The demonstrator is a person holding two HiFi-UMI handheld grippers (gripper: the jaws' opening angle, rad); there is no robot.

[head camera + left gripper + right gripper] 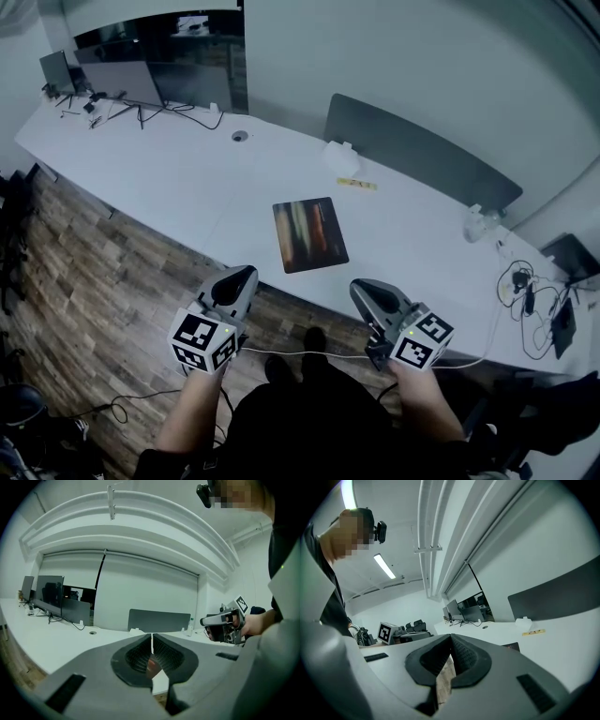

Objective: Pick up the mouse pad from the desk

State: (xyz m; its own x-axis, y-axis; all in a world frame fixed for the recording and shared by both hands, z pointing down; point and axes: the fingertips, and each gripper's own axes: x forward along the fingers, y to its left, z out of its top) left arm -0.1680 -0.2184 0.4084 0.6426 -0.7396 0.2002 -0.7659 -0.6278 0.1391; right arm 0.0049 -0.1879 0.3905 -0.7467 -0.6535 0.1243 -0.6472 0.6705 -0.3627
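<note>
Head view. The only candidate container is a small white box-like object (340, 156) on the far part of the white desk (187, 178); what it holds cannot be made out.

The mouse pad (309, 234), a dark rectangle with reddish and pale streaks, lies flat on the desk near its front edge, untouched. Both grippers hang in front of the desk edge, over the wood-pattern floor (84, 272), and point towards the desk. The left gripper (246, 273) is just short of the edge, below and left of the pad. The right gripper (360, 289) is below and right of it. The pad lies between the two lines of approach, apart from both.

Left gripper view: the jaws stand together with only a hairline slit between the tips, and nothing is held. Right gripper view: the jaws meet at the tips, and nothing is held.

Surroundings. A yellow strip (356, 184) lies just beyond the pad, beside the white object. A grey divider panel (422, 155) stands along the far edge. Monitors (117, 80) and cables (173, 112) occupy the far left end, and a tangle of cables (530, 300) the right end. Nothing lies on the pad or between it and the grippers except the desk edge.
</note>
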